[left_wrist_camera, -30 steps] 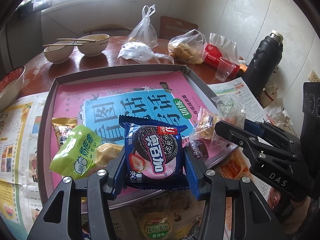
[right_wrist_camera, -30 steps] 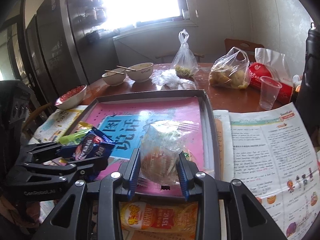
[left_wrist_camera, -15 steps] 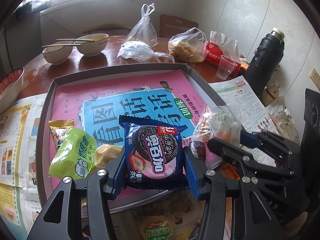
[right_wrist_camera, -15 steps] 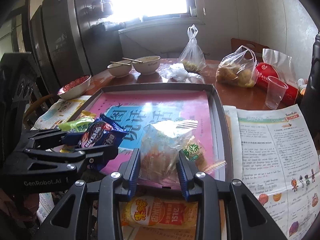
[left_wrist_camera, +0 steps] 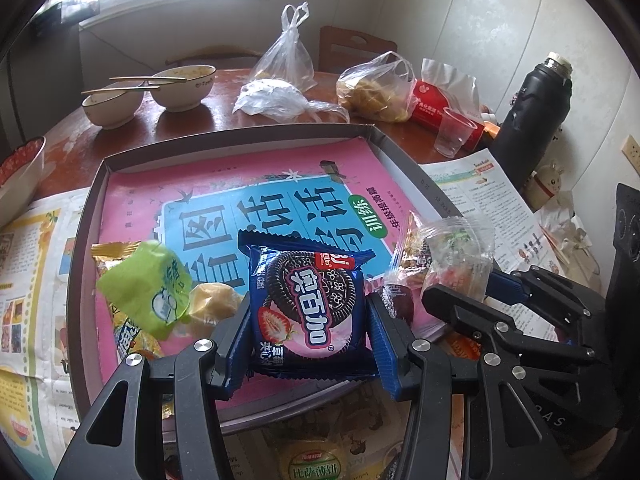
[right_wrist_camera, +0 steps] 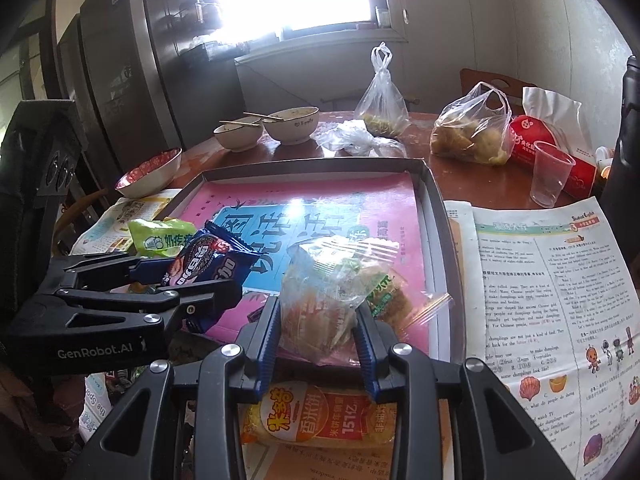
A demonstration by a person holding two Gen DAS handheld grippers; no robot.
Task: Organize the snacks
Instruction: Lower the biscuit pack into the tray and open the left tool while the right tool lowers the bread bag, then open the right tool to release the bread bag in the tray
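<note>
Left wrist view: a blue cookie pack (left_wrist_camera: 308,304) is pinched between the left gripper (left_wrist_camera: 308,344) fingers, above the tray (left_wrist_camera: 80,264). Right wrist view: a clear snack bag (right_wrist_camera: 320,304) is clamped between the right gripper (right_wrist_camera: 318,344) fingers, over the tray's near edge.

left gripper (left_wrist_camera: 308,344): black angular frame showing silver round screws; blue ribbed pads (left_wrist_camera: 383,350) lining both fingers; white "GenRobot.AI" lettering showing on its side
right gripper (right_wrist_camera: 318,340): matching black frame carrying silver screws and blue ribbed pads (right_wrist_camera: 267,344); "DAS" lettering showing faintly
</note>
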